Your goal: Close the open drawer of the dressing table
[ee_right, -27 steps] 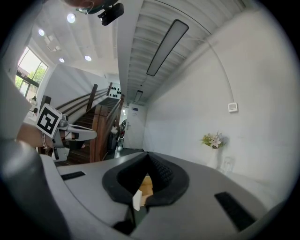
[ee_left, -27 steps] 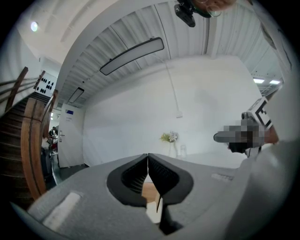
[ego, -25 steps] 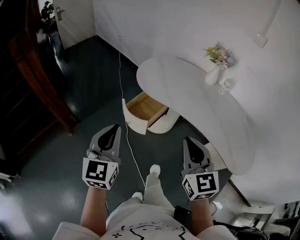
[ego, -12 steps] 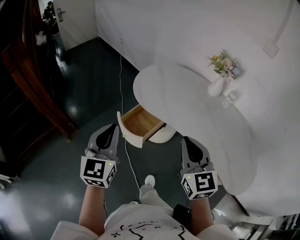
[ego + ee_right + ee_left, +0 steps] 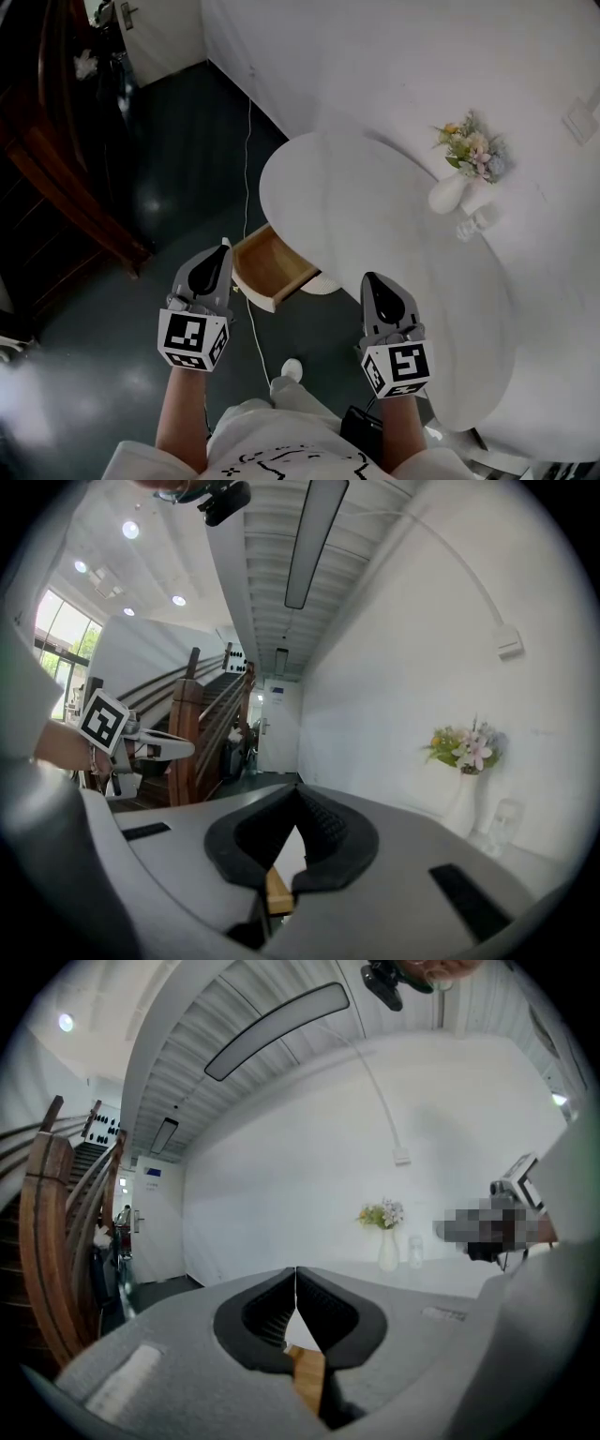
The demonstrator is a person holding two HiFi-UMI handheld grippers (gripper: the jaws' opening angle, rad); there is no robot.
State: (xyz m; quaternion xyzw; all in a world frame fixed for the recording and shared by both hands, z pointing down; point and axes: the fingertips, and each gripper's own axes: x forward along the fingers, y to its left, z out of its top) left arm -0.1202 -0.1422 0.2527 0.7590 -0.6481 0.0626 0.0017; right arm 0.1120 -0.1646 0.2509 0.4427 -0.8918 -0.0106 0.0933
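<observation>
Drawer: open, centre frame, beneath dressing table. Left gripper, right gripper: both clenched, empty, lower frame.

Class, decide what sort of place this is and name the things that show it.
Probably a home-like room or hallway: a white dressing table with its wooden drawer open, a vase of flowers on it, and a dark wooden staircase nearby.
</observation>
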